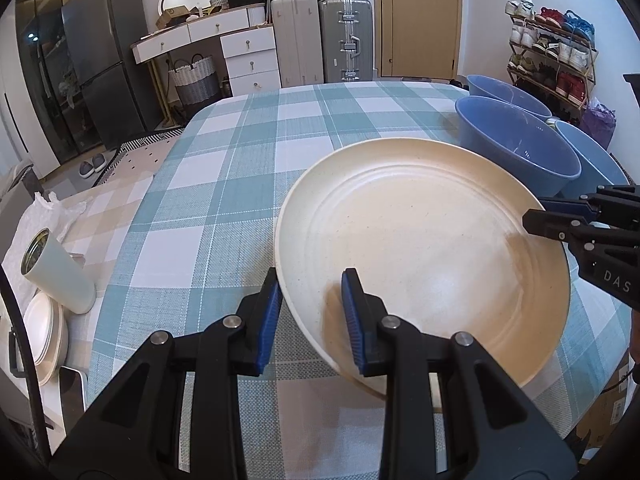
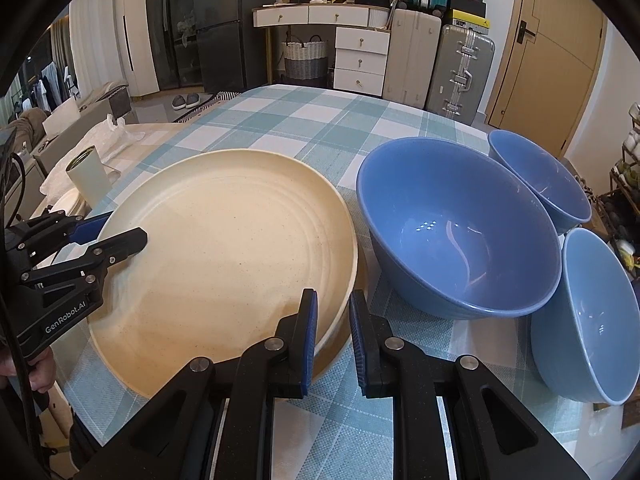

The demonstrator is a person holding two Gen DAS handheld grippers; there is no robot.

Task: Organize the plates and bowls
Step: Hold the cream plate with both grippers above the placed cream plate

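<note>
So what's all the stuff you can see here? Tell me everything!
plate: one, cream, on the checked tablecloth, both grippers at its rim
bowls: three, blue, right of the plate; big one, two smaller
cup: one, pale green, on the side table to the left
small plates: a white stack beside the cup
suitcases: several, grey, white and green, by the far wall
drawers: white, by the suitcases
shoe rack: one, full, far right
left gripper: black, blue pads, astride the plate's rim
right gripper: black, blue pads, closed on the opposite rim
</note>
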